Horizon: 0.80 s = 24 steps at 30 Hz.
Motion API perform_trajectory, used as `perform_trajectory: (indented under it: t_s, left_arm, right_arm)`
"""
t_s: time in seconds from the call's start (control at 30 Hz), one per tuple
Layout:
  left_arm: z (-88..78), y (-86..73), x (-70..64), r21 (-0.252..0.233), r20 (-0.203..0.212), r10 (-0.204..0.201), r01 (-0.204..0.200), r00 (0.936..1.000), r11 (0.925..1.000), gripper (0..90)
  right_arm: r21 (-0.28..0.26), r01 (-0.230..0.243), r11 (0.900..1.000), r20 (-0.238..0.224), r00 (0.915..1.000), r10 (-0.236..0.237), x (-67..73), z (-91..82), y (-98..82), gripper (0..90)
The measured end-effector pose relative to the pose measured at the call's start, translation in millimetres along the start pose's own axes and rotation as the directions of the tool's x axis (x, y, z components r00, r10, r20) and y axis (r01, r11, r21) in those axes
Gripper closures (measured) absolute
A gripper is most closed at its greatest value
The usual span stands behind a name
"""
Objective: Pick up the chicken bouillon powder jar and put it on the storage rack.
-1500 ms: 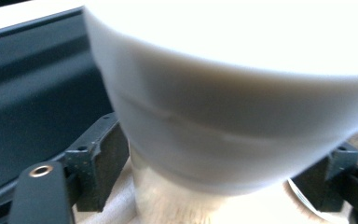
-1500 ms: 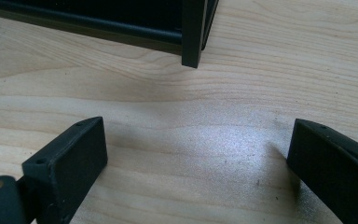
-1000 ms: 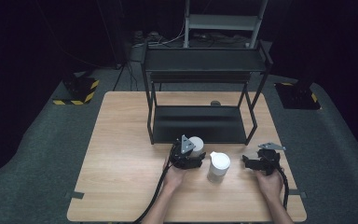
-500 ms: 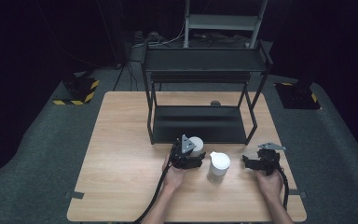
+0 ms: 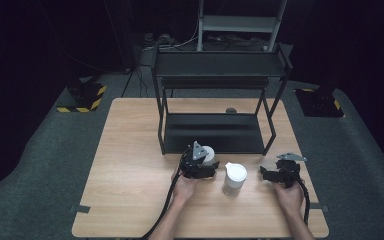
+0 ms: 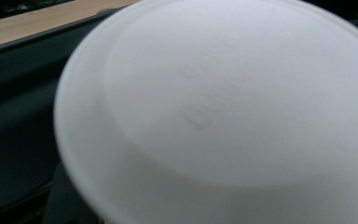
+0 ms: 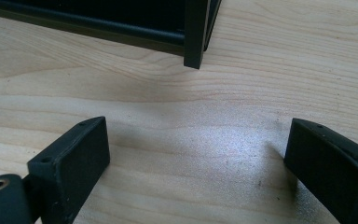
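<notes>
Item: white cup [image 5: 209,153], seen as a pale round shape at the tip of the left gripper [image 5: 200,162], just in front of the black shelf rack [image 5: 215,85] on the wooden table [image 5: 130,150]. In the left gripper view the cup's round bottom [image 6: 223,107], with raised lettering too blurred to read, faces the camera very close; the cup is tipped toward the gripper. The jaws themselves are hidden behind the cup. They have just been closing and now pinch it.

Item: white lidded jar [image 5: 234,178], upright on the table between the two grippers, just right of the left one, touching neither.

Item: right gripper [image 7: 193,154], low over bare wood near a rack leg [image 7: 196,32]; jaws spread wide, nothing between them.
</notes>
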<state>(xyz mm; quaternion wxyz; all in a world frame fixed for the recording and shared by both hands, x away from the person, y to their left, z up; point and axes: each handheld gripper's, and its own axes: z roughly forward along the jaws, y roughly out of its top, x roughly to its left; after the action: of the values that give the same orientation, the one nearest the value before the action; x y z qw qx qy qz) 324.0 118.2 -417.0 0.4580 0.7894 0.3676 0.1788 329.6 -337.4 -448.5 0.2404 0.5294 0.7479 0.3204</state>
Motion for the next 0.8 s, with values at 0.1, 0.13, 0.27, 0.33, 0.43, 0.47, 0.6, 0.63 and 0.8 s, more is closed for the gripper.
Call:
perform_trajectory:
  t_s: [0.1,0.13,0.27,0.33,0.43,0.47,0.6,0.63,0.8]
  left_arm:
    - [-5.0,5.1,1.6,-0.005,0.010,0.003,-0.003,0.9999,1.0000,34.5]
    - [-6.6,7.2,1.6,-0.005,0.012,0.009,-0.009,0.9999,0.9999,34.6]
    - [-12.4,17.0,0.5,-0.001,0.014,0.027,-0.027,0.9995,0.9996,34.8]
    - [-14.8,21.2,1.1,-0.002,0.017,0.033,-0.033,0.9993,0.9994,34.9]
    - [-20.1,31.9,4.5,0.001,0.031,0.034,-0.034,0.9989,0.9994,35.0]
    - [-21.4,34.3,4.9,-0.001,0.032,0.036,-0.036,0.9988,0.9994,35.0]
    - [-26.0,42.4,6.8,0.000,0.039,0.039,-0.039,0.9985,0.9992,35.1]
    - [-27.9,45.4,8.2,-0.001,0.044,0.038,-0.038,0.9983,0.9993,35.1]
    - [-35.3,60.1,14.8,0.002,0.061,0.034,-0.035,0.9975,0.9994,35.2]
  right_arm:
    - [0.000,-0.001,1.000,0.000,1.0000,0.001,0.1,0.0,0.1,5.8]
    - [0.000,0.000,1.000,0.000,1.0000,0.000,0.0,0.0,0.0,5.8]
    - [0.000,0.000,1.000,0.000,1.0000,0.000,0.0,0.0,0.0,5.8]
    - [0.000,0.000,1.000,0.000,1.0000,0.000,0.0,0.0,0.1,5.8]
    - [0.000,0.000,1.000,0.000,1.0000,0.000,0.0,0.0,0.0,5.8]
    - [0.000,0.000,1.000,0.000,1.0000,0.000,0.0,0.0,0.0,5.8]
    - [0.000,0.000,1.000,0.000,1.0000,0.000,0.0,0.0,0.0,5.8]
    - [0.000,0.000,1.000,0.000,1.0000,0.000,0.0,0.0,0.0,5.8]
    - [0.000,0.000,1.000,0.000,1.0000,0.000,0.0,0.0,0.0,5.8]
